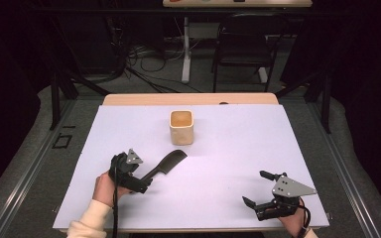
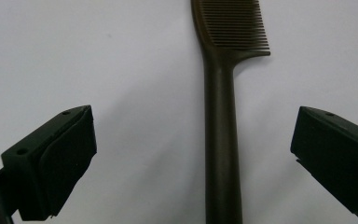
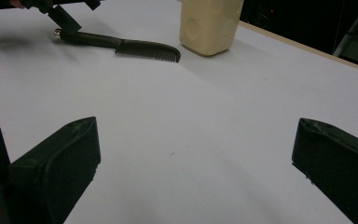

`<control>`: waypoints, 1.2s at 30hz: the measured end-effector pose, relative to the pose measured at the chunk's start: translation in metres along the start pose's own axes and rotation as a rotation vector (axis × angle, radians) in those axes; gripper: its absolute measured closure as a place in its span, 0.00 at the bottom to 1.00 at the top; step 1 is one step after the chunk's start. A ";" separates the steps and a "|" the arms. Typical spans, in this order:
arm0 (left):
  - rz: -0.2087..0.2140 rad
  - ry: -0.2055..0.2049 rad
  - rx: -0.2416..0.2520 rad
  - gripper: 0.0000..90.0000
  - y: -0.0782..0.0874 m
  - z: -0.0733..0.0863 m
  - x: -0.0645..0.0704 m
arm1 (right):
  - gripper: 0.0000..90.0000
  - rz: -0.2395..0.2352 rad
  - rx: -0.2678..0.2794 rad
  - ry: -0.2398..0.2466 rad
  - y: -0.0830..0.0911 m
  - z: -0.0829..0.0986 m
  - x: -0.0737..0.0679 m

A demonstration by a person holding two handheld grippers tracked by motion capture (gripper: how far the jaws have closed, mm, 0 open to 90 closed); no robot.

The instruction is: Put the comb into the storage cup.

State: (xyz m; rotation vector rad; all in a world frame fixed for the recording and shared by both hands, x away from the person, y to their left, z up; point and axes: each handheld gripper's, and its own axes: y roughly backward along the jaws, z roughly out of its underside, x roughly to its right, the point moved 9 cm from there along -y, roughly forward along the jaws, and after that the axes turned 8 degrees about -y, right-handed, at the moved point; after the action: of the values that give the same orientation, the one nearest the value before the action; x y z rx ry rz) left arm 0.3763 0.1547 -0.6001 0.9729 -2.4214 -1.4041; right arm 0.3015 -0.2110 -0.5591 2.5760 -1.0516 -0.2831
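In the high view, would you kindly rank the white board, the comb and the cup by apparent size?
1. White board, by far the largest.
2. Comb, longer than the cup.
3. Cup, shorter but bulkier, so the last two are close.

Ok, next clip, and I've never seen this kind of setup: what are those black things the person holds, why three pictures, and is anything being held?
No robot here: a person holds a two-jaw hand tool in each hand. The high view looks down on the white table from above the person's side. The other two pictures come from cameras riding on each tool, looking along its own black jaws.

On the table lie a dark comb and, beyond it, a cream square cup, standing upright.

The left gripper is open, its jaws either side of the comb's handle but not closed on it, so the comb lies on the table. The right gripper is open too, over bare table, holding nothing.
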 end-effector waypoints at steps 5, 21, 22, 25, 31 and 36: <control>0.022 -0.009 -0.019 0.00 -0.001 -0.002 0.003 | 0.01 0.002 0.001 -0.002 -0.001 0.000 0.000; 0.049 -0.044 -0.090 0.00 -0.007 -0.011 0.009 | 0.00 -0.012 -0.016 -0.010 -0.002 0.002 -0.001; 0.048 -0.051 -0.094 0.00 -0.007 -0.012 0.009 | 0.00 -0.013 -0.016 -0.005 -0.002 0.002 -0.001; 0.064 -0.061 -0.110 0.03 -0.009 -0.014 0.011 | 0.01 -0.015 -0.020 -0.007 -0.003 0.002 -0.001; 0.075 -0.073 -0.120 0.17 -0.009 -0.018 0.010 | 0.00 -0.020 -0.025 -0.008 -0.003 0.003 -0.001; 0.100 -0.097 -0.140 0.32 -0.009 -0.020 0.014 | 0.00 -0.017 -0.025 -0.007 -0.003 0.004 0.000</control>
State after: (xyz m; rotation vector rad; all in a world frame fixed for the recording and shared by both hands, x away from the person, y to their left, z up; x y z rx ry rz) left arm 0.3789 0.1283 -0.5992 0.7576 -2.3637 -1.5947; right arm 0.3023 -0.2095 -0.5637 2.5645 -1.0225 -0.3084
